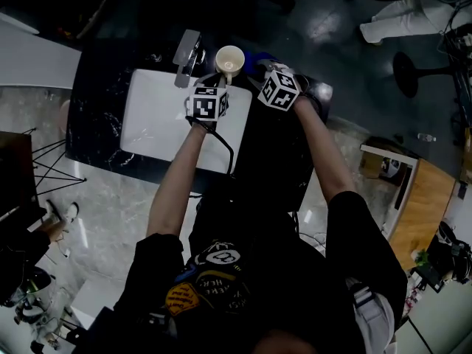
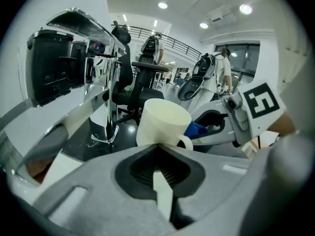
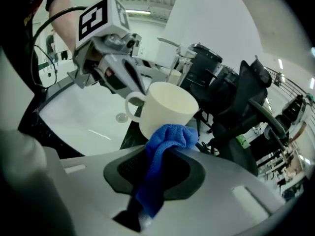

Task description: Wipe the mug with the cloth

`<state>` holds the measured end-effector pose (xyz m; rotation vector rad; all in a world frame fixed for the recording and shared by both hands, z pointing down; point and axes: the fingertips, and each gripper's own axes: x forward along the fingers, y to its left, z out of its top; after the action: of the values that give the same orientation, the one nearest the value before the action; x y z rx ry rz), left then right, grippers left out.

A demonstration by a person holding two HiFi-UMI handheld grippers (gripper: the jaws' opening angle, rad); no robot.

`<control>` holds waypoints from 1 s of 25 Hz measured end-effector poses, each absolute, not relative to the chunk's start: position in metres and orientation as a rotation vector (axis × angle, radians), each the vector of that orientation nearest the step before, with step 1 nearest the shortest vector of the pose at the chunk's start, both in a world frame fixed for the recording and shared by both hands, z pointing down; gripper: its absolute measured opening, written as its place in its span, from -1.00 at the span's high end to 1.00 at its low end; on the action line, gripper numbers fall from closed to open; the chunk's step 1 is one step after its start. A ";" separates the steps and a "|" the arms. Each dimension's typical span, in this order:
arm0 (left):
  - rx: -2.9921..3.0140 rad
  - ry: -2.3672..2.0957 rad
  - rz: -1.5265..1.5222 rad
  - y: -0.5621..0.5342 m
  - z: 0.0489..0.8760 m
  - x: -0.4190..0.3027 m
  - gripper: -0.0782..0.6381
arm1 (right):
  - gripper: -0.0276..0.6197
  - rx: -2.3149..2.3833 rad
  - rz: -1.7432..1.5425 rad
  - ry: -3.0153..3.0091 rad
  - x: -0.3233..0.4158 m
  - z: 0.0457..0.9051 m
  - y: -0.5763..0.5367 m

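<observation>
Blue cloth [image 3: 170,135] is being pinched in the right tool [image 3: 156,168], pressing against the cream mug [image 3: 167,107]; the left tool [image 2: 162,161] is clamping its handle above the black worktop [image 1: 96,102].

1. Plain cream mug [image 3: 167,107].
2. Bright blue cloth [image 3: 165,151].
3. Left gripper [image 2: 161,149] and right gripper [image 3: 165,144]: grey shells, black ribbed pads, cubes with black-and-white square markers.
4. Table [image 1: 96,116]: black with white-flecked marbling.
5. Sink [image 1: 158,120]: white.
</observation>
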<state>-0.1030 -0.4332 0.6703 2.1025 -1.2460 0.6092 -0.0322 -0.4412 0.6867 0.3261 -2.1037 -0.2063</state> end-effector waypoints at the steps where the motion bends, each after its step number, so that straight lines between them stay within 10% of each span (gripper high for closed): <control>1: 2.106 -1.236 0.610 -0.432 0.670 -0.101 0.77 | 0.66 0.378 -0.179 -2.122 -0.030 0.679 -0.445; 25: 2.193 -1.293 0.401 -0.330 0.611 -0.112 0.77 | 0.66 0.949 0.364 -2.429 -0.029 0.615 -0.372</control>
<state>-0.1117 -0.3300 0.6112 2.1926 -1.2930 0.4012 -0.0293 -0.3719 0.6154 0.9493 -2.4291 0.3645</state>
